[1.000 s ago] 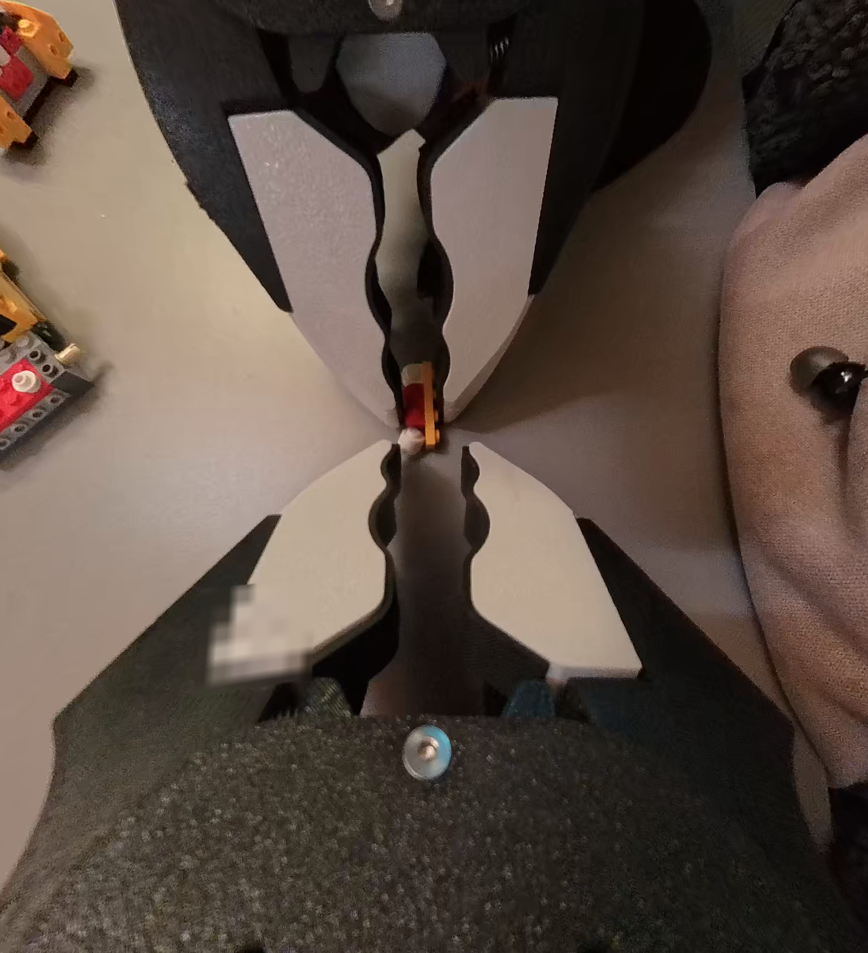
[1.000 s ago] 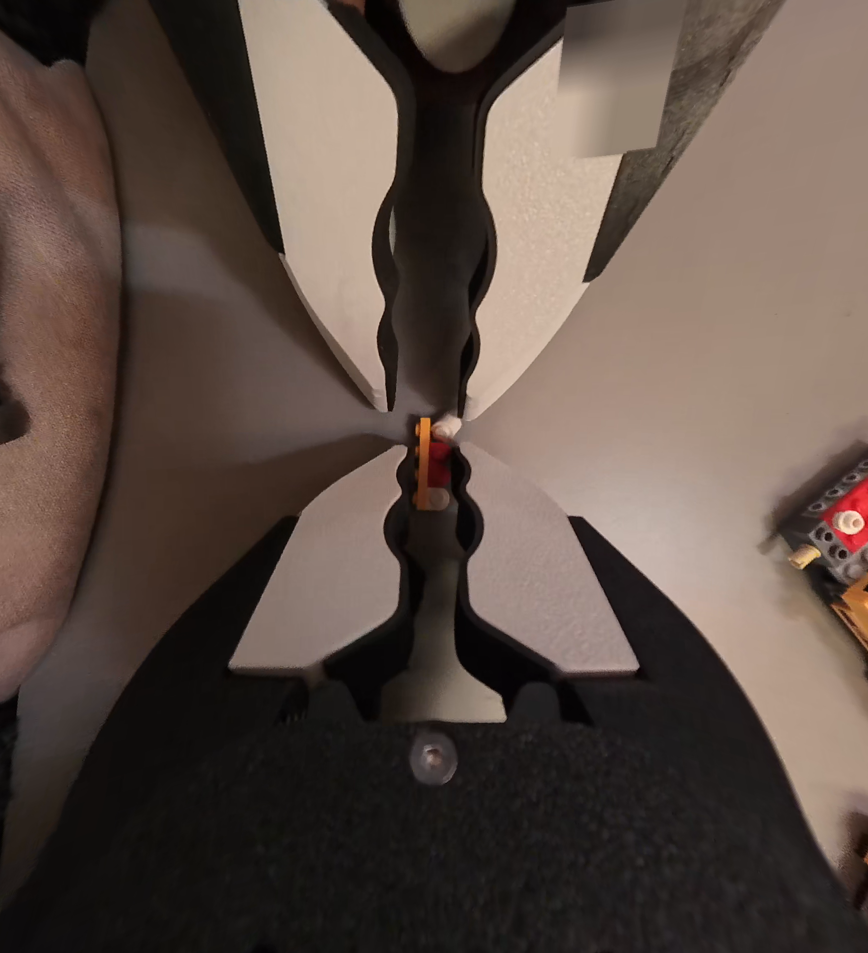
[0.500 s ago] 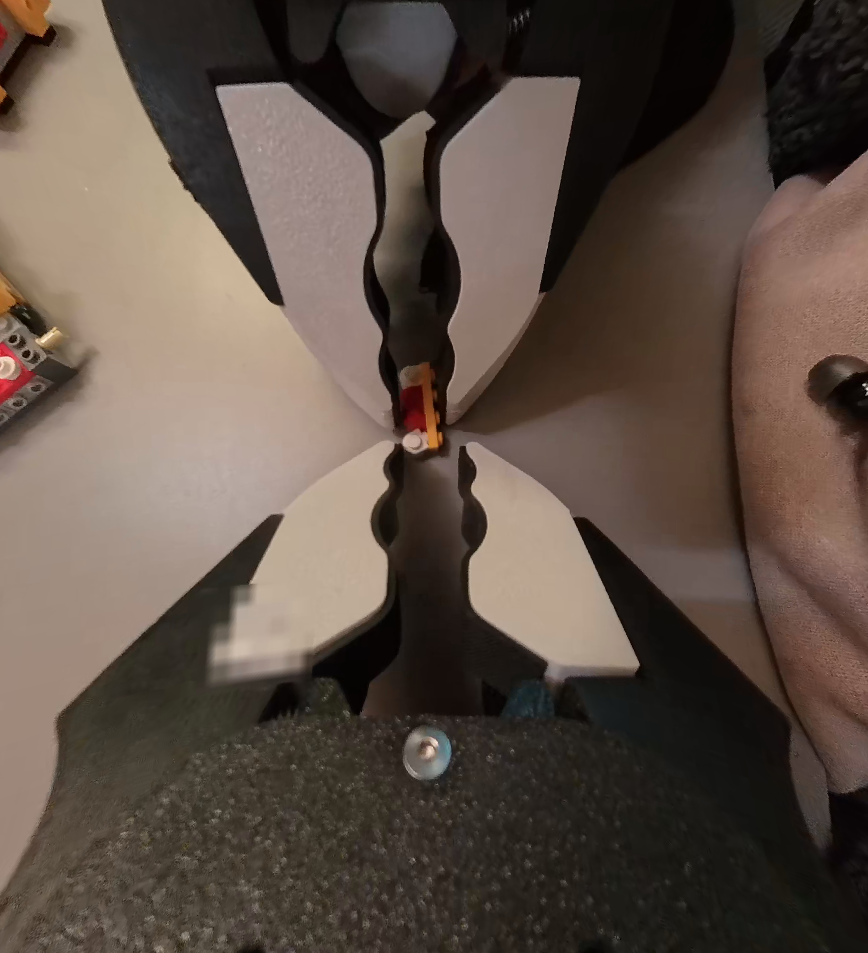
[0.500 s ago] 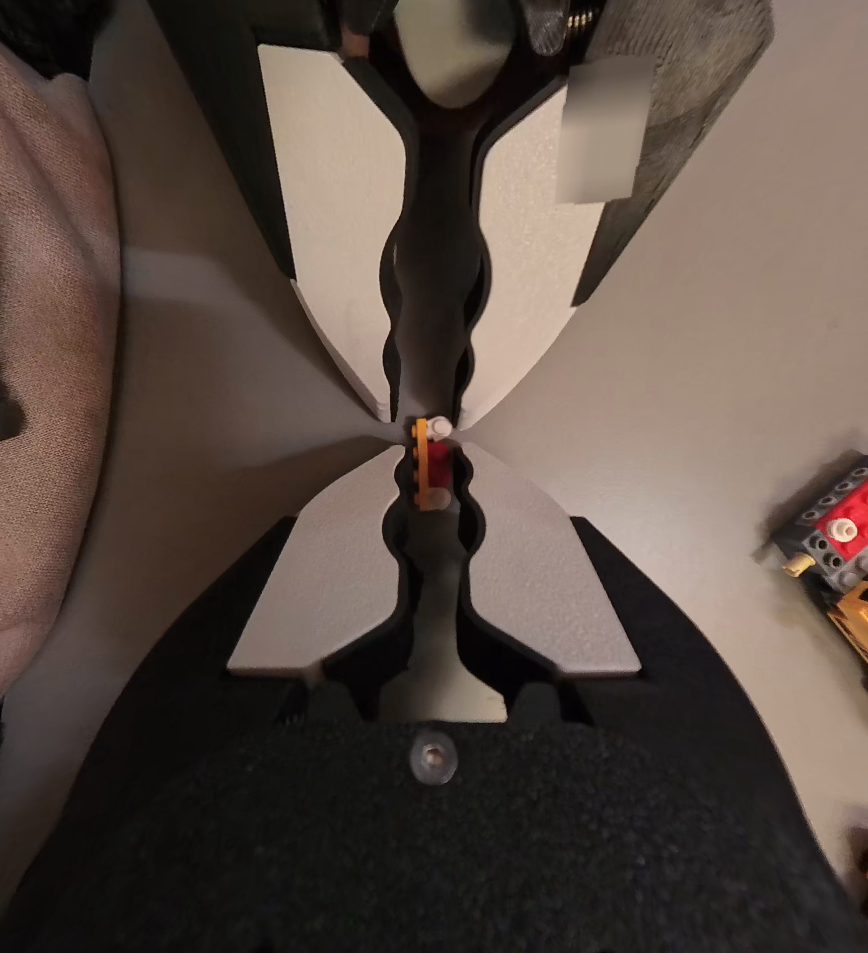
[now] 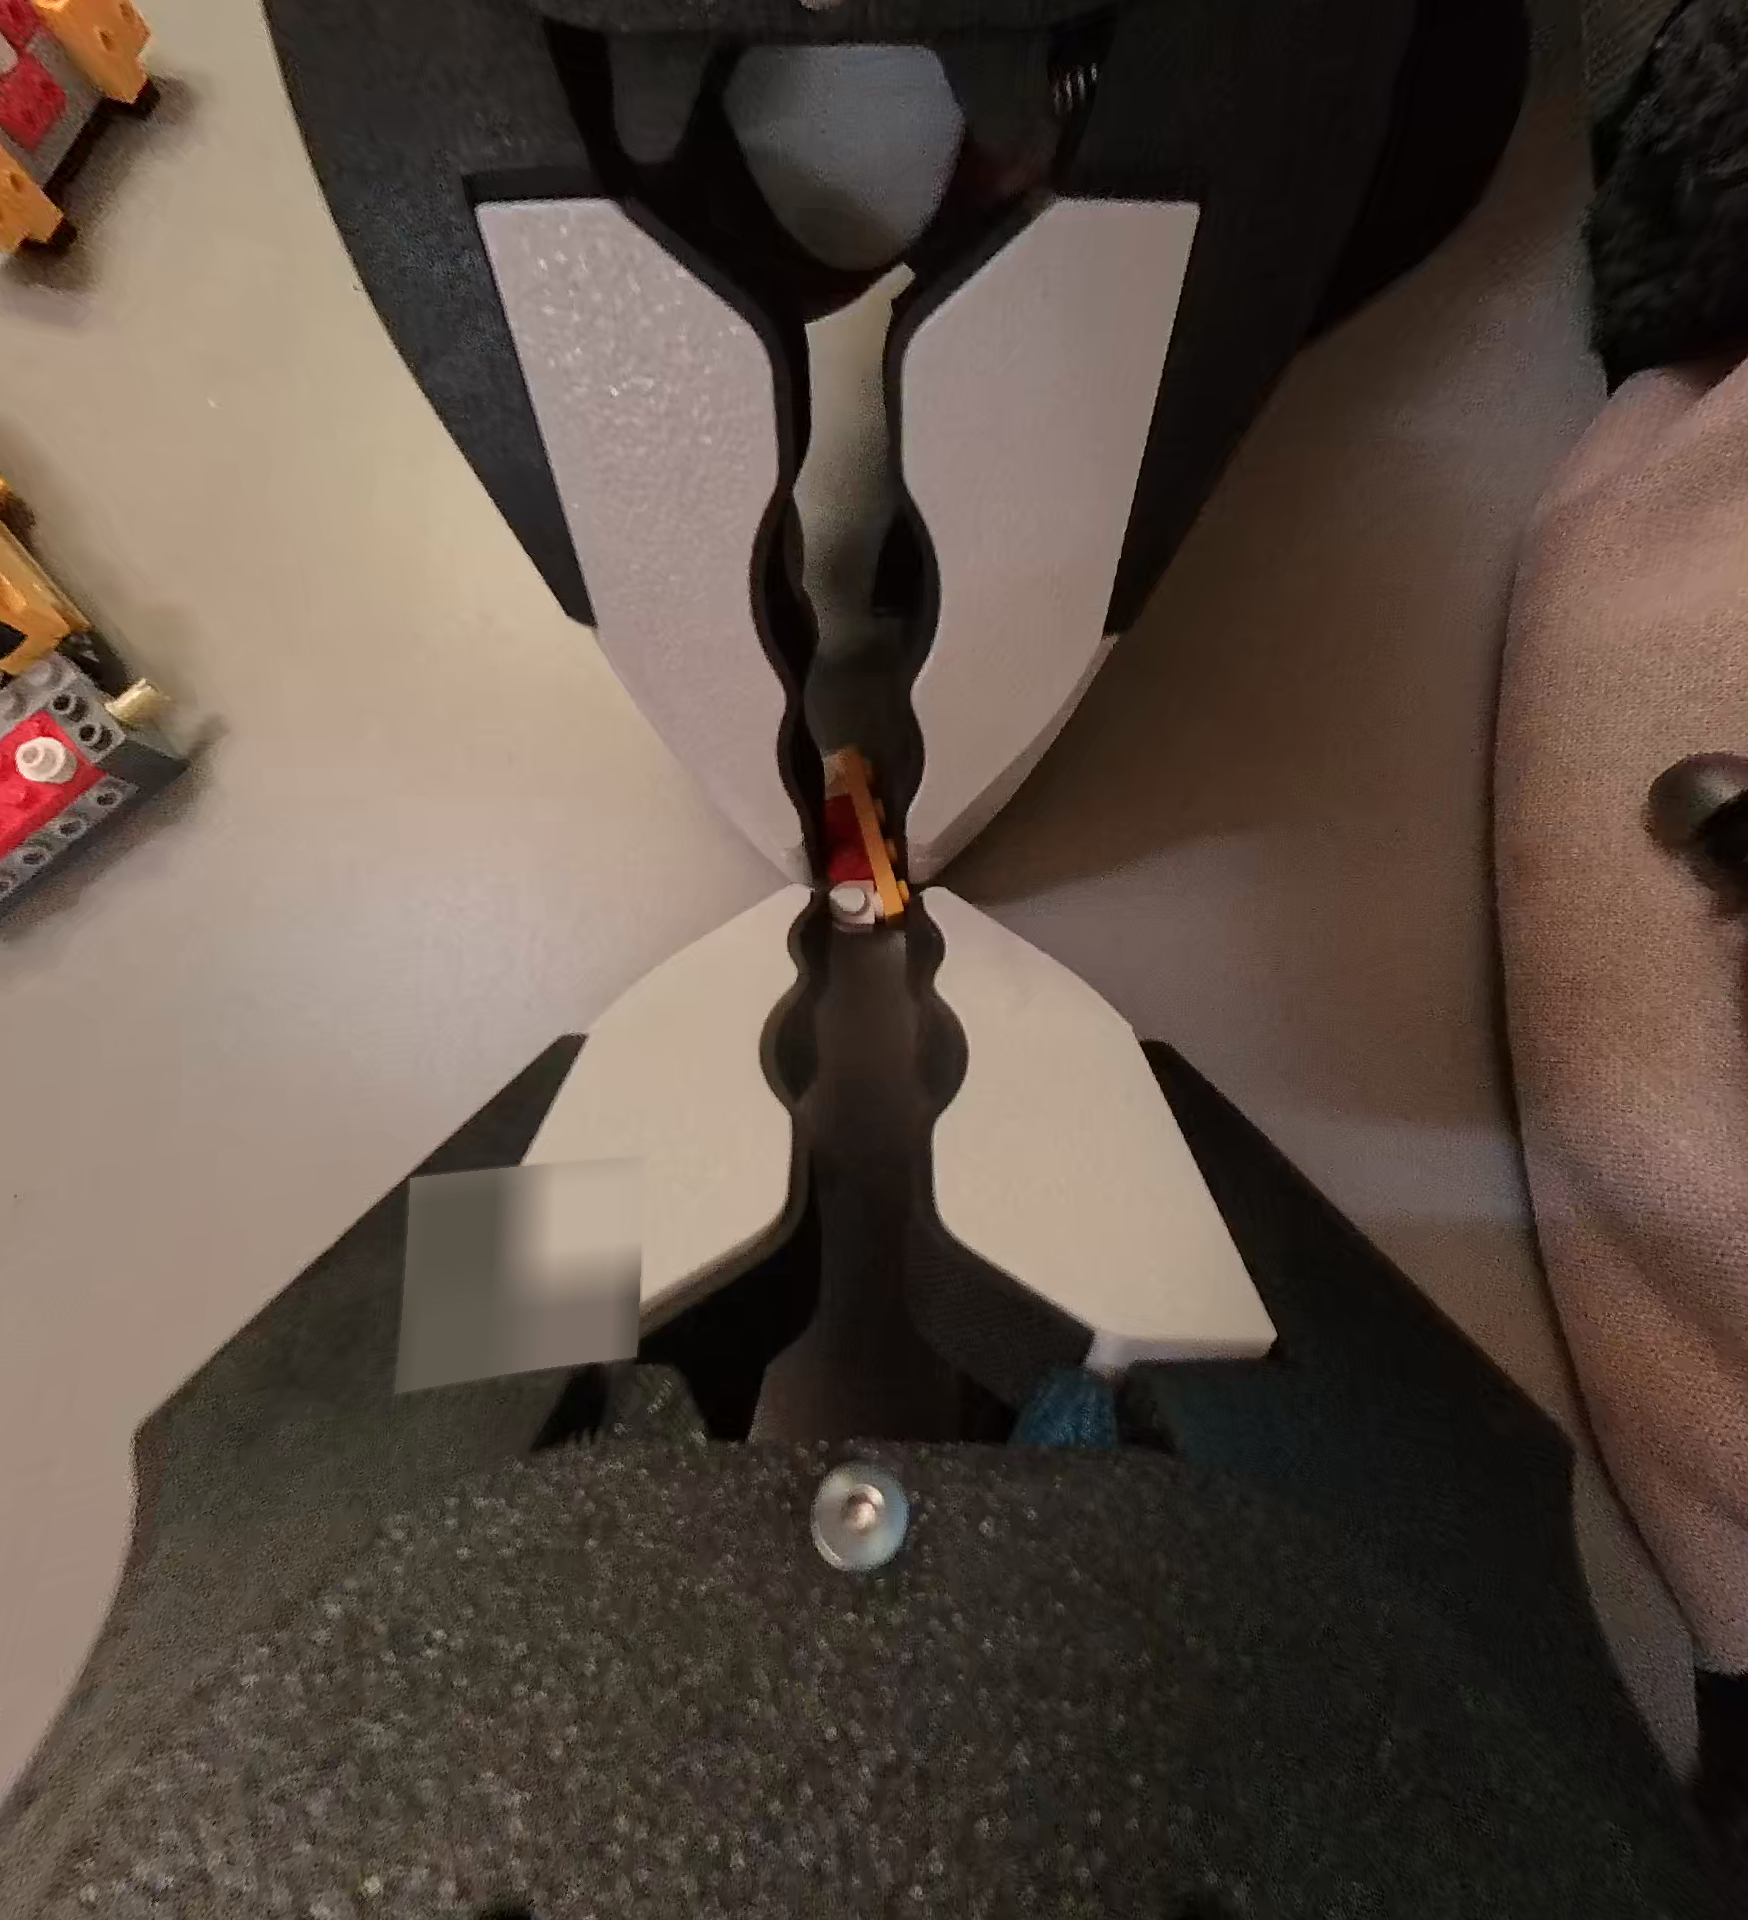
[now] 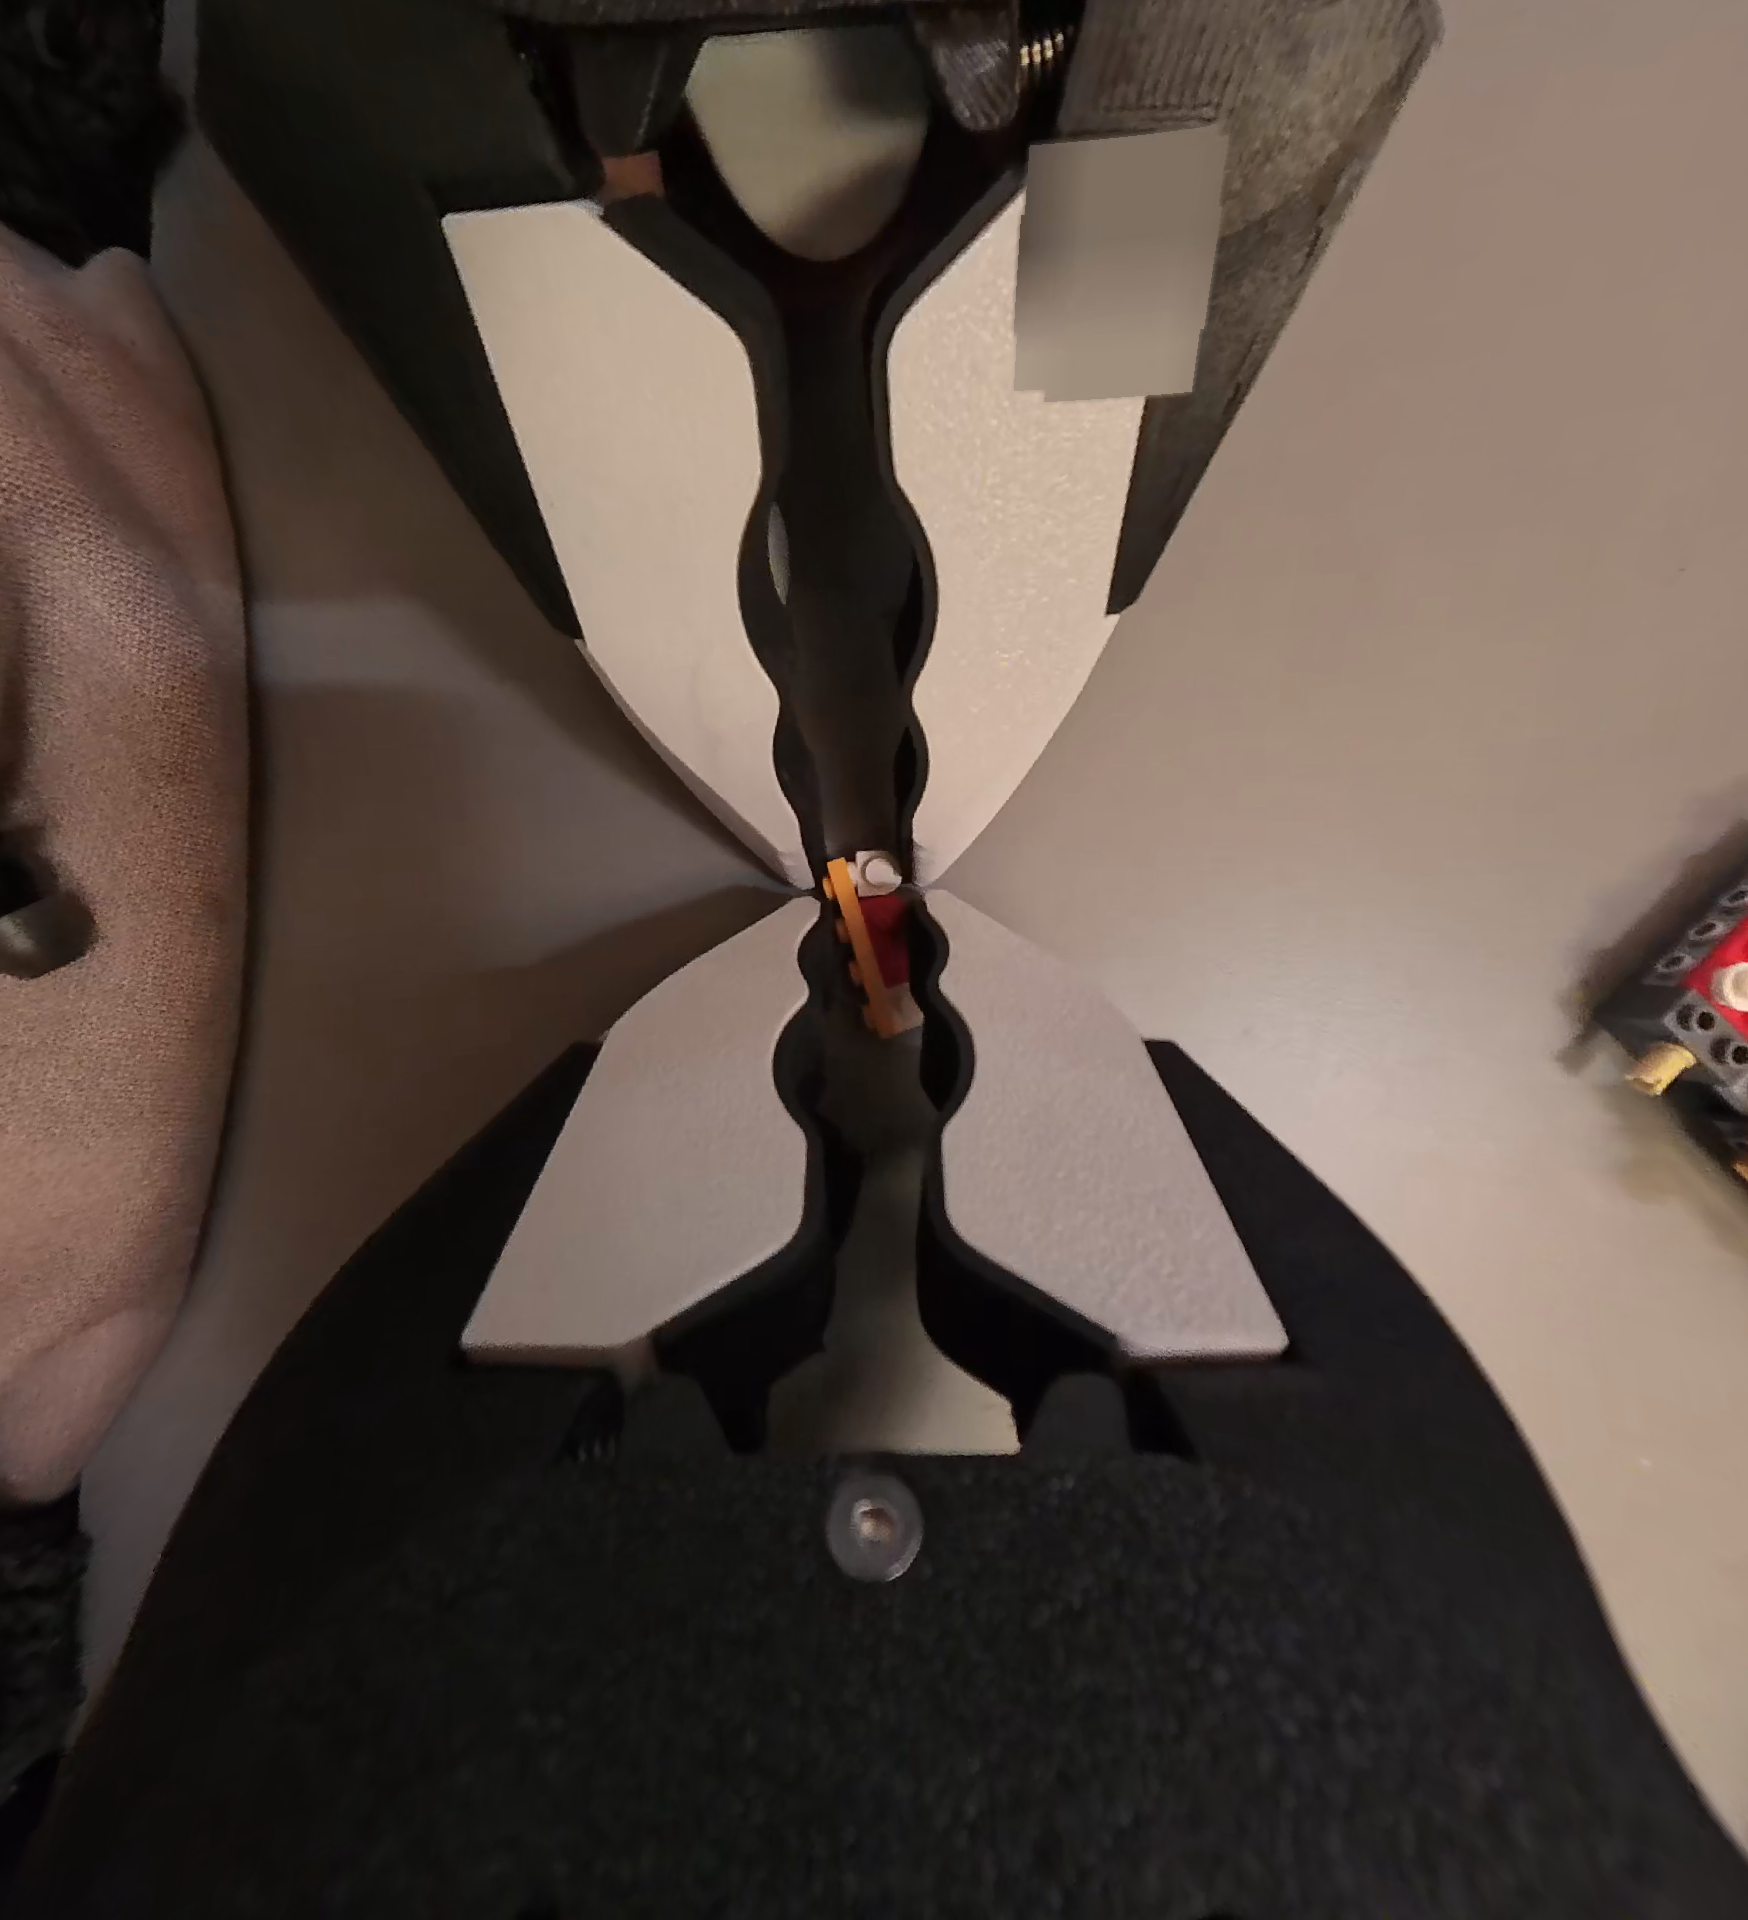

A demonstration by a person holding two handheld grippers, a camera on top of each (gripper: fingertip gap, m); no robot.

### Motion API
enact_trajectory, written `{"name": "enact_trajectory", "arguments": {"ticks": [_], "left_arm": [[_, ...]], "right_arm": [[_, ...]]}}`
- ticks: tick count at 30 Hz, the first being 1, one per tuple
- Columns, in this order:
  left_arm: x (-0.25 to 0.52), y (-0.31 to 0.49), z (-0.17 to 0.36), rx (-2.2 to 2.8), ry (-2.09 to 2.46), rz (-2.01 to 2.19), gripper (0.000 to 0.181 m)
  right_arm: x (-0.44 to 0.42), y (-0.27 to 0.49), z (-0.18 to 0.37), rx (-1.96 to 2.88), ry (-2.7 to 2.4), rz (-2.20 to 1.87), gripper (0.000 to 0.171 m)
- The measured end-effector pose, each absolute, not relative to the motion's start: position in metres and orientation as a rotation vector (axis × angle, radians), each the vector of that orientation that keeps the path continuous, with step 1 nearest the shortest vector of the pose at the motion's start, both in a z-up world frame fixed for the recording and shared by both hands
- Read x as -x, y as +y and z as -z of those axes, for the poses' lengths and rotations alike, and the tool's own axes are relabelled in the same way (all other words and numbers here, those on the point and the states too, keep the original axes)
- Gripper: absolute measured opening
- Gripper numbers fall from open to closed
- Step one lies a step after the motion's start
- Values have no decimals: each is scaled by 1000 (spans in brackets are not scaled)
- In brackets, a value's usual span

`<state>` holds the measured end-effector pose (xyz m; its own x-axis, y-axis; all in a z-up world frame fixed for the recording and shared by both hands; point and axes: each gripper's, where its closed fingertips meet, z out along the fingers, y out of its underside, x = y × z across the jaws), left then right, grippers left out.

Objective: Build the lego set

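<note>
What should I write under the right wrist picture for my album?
Two grippers meet tip to tip: the right gripper pinches a small red and orange lego piece above the table.

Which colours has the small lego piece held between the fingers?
Small lego piece: red, orange and white, clearest in the left wrist view.

The left gripper (image 5: 865, 925), grey-white fingers on a black foam-covered body, meets the right gripper (image 6: 875, 940) tip to tip above the counter. The right one's fingers are pinched together; the left's tips sit narrowly apart, their grip unclear.
</note>
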<state>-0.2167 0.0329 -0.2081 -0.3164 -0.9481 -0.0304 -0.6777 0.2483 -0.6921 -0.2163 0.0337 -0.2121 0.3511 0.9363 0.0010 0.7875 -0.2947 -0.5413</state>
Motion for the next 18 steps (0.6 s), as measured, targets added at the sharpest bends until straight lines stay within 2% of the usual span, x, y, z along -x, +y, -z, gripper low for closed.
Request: {"name": "enact_trajectory", "arguments": {"ticks": [18], "left_arm": [[216,31,206,1491,2068,841,14]], "right_arm": [[216,32,210,2273,-1208,-493,13]]}}
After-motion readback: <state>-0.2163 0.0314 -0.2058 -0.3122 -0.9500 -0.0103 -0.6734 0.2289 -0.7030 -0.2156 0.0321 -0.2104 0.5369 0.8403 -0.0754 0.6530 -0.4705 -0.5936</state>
